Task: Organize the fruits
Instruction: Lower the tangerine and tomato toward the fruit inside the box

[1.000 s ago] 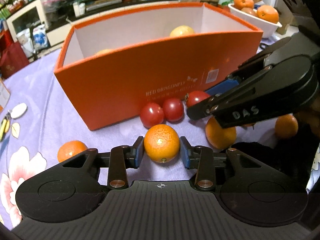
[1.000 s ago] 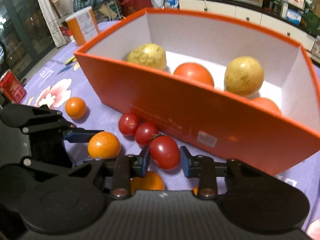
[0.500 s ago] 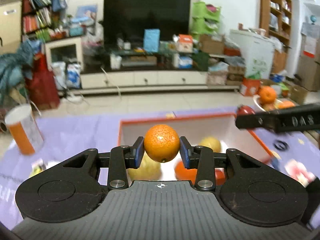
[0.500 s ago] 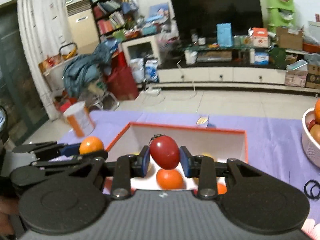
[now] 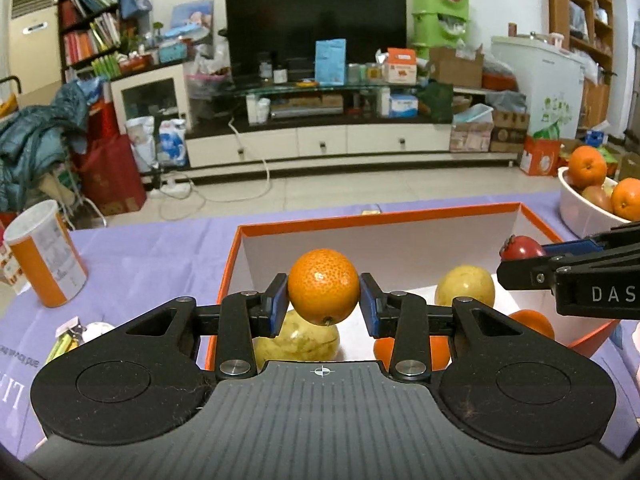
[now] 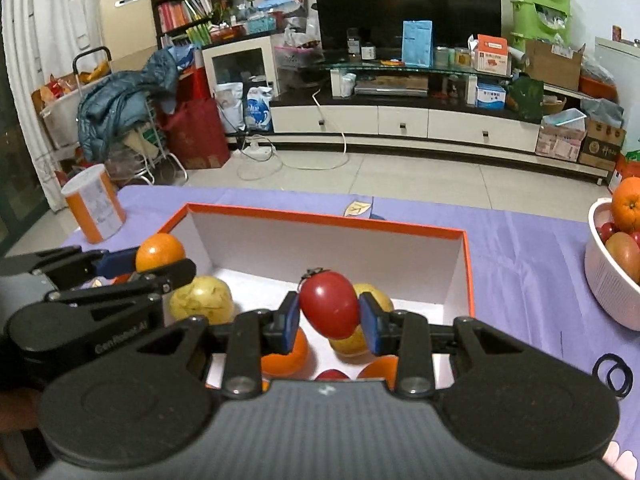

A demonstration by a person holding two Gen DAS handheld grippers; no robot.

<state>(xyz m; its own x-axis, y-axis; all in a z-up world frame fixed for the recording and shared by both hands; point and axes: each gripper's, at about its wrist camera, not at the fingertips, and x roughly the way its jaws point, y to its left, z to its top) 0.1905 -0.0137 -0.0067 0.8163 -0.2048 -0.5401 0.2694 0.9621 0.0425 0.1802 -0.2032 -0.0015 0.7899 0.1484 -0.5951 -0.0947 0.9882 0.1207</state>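
Note:
My left gripper (image 5: pixel 324 306) is shut on a small orange (image 5: pixel 323 286) and holds it above the near left part of the orange box (image 5: pixel 376 218). My right gripper (image 6: pixel 330 318) is shut on a red tomato (image 6: pixel 329 304) and holds it above the same box (image 6: pixel 328 218). The box holds yellow fruits (image 5: pixel 464 290) (image 6: pixel 202 300) and oranges (image 6: pixel 286 354). Each gripper shows in the other view, the right one (image 5: pixel 520 254) with its tomato, the left one (image 6: pixel 156 258) with its orange.
A white bowl (image 6: pixel 608 284) of oranges and other fruit stands on the purple cloth at the right; it also shows in the left wrist view (image 5: pixel 580 210). An orange-and-white can (image 5: pixel 44 254) stands at the left. Black rings (image 6: pixel 612 374) lie at the right.
Both grippers have lifted their fruit from the cloth in front of the box to above the box opening. Over the last half second they came a little lower and nearer.

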